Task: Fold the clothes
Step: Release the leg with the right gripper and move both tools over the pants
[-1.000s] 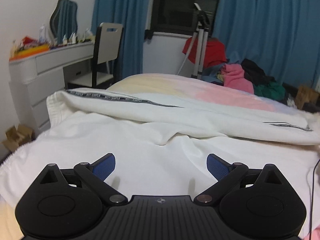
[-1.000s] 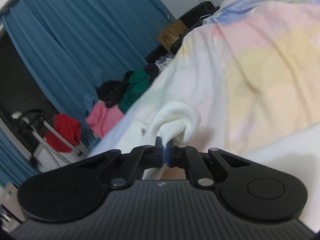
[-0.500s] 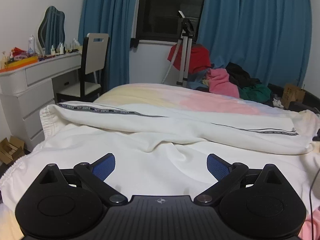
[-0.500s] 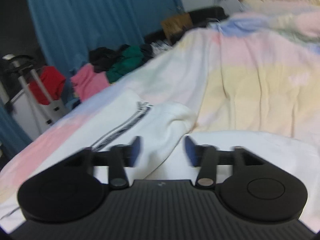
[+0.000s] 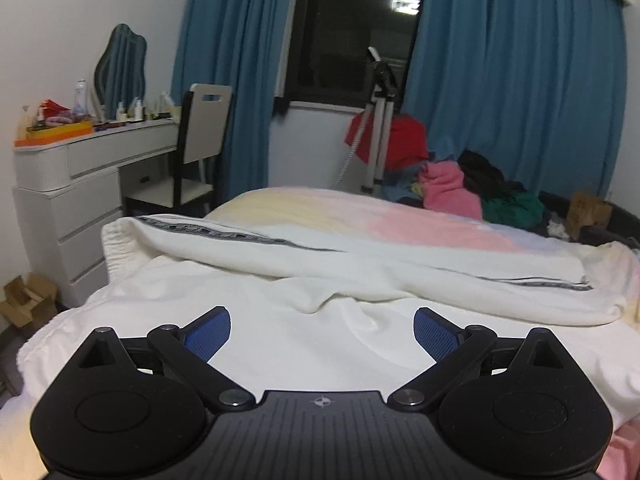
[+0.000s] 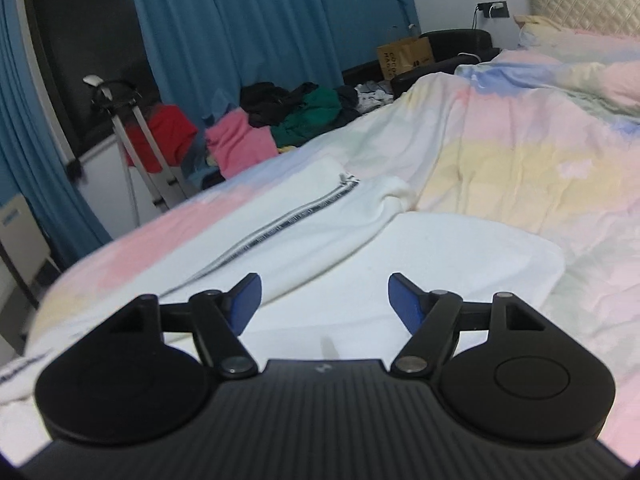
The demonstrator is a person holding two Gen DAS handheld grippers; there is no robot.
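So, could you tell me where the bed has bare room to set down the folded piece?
Free: pastel bedspread right of the white trousers, toward the pillow. Crowded: the trousers fill the near side, and the clothes pile sits beyond the far edge.

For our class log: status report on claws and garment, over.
Left claw open, right claw open. White trousers flat on bed, unheld. Nothing in the way.

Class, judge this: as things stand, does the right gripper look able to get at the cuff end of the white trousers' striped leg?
Probably yes. The right gripper is open and holds nothing, and the striped leg lies flat on the bed just ahead, with nothing between them.
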